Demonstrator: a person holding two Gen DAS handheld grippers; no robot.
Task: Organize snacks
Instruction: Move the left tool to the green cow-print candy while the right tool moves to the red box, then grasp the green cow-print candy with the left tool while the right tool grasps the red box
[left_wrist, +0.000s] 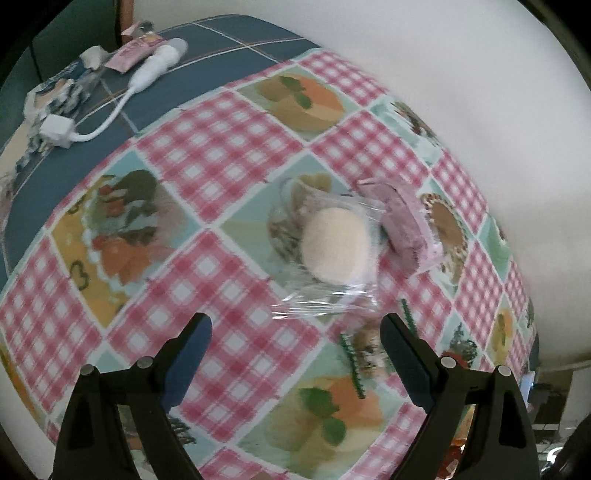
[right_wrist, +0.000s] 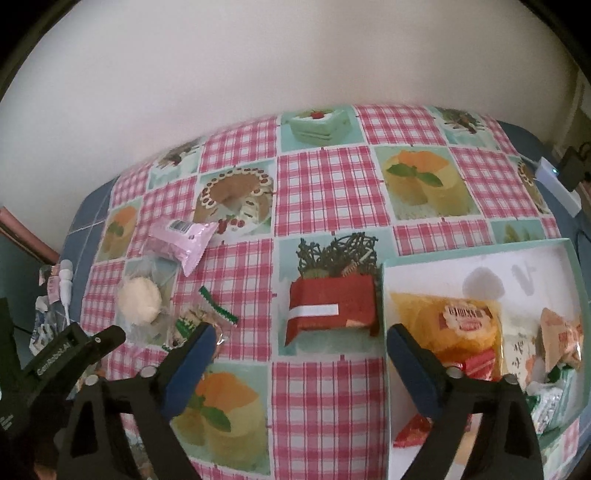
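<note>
In the left wrist view the left gripper (left_wrist: 295, 332) hangs spread wide and empty just short of the round cream cake in clear wrap (left_wrist: 337, 248), ready to grab it, while in the right wrist view the right gripper (right_wrist: 301, 345) is spread and empty too, beside the white box with mint-green rim (right_wrist: 476, 245) where packed snacks already lie.

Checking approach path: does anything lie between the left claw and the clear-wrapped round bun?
Nothing: in the left wrist view only bare tablecloth separates the open left claw from the bun.

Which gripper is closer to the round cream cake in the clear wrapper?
Left. The left gripper hovers open just short of the round cake; the right gripper is farther off, beside the snack box.
</note>
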